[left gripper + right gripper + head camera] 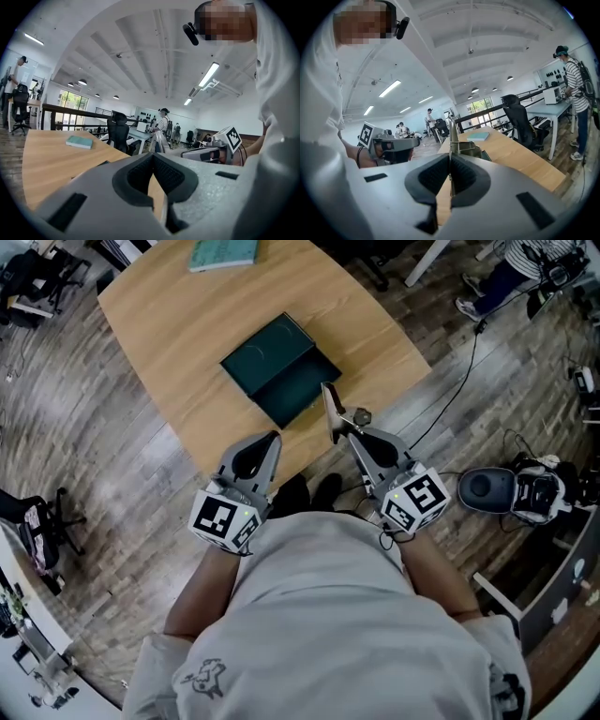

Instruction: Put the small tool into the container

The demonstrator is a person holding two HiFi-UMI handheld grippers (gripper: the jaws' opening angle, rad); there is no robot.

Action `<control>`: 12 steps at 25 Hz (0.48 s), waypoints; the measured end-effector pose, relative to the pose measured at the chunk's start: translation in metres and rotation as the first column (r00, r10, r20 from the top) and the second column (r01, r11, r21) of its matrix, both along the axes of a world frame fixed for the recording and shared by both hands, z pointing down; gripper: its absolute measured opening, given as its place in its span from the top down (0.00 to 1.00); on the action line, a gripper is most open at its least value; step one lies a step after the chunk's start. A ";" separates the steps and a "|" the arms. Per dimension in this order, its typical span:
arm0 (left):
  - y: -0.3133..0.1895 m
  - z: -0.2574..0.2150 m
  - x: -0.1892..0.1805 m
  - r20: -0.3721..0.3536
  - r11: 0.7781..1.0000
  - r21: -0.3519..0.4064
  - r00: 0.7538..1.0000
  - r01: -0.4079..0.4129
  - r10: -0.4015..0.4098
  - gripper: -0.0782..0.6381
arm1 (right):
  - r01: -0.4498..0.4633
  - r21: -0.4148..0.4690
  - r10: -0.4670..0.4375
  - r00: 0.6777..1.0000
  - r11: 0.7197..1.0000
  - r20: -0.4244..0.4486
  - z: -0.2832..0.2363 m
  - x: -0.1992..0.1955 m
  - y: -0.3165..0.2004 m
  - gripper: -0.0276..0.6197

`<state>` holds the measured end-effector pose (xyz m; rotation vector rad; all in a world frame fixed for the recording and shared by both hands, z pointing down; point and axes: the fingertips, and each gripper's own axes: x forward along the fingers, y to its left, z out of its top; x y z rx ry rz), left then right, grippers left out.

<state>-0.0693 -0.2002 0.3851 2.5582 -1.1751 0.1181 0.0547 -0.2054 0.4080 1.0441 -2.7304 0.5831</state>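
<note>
Right gripper (351,434) pinches the small tool (330,409), tip toward the container (279,369) at 11 o'clock; left gripper (273,439) closed, empty.

Book (222,253) cut by top edge; tool (330,403) base hidden in right gripper (349,434) jaws.

Two forearms are held forward from the lower middle of the head view, side by side. On the left, the grey plastic left gripper (274,437) is seen with its jaws pressed together, nothing between them. On the right, the grey plastic right gripper (347,434) is clamped on a thin metal tool (330,409), which is pointed towards the upper frame.
</note>
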 end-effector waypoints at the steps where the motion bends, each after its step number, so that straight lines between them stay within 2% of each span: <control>1: -0.003 0.003 -0.002 -0.002 1.000 -0.008 1.000 -0.003 0.003 0.88 | -0.005 -0.016 0.005 1.000 1.000 0.000 0.004 -0.003 -0.004 0.94; 8: -0.027 0.027 -0.017 -0.007 0.998 -0.052 1.000 -0.017 0.016 0.88 | -0.069 -0.172 0.076 0.997 0.983 0.034 0.042 -0.016 -0.034 0.94; 12: -0.041 0.042 -0.027 -0.004 0.997 -0.074 1.000 -0.022 0.022 0.88 | -0.101 -0.257 0.121 0.991 0.961 0.065 0.061 -0.024 -0.052 0.94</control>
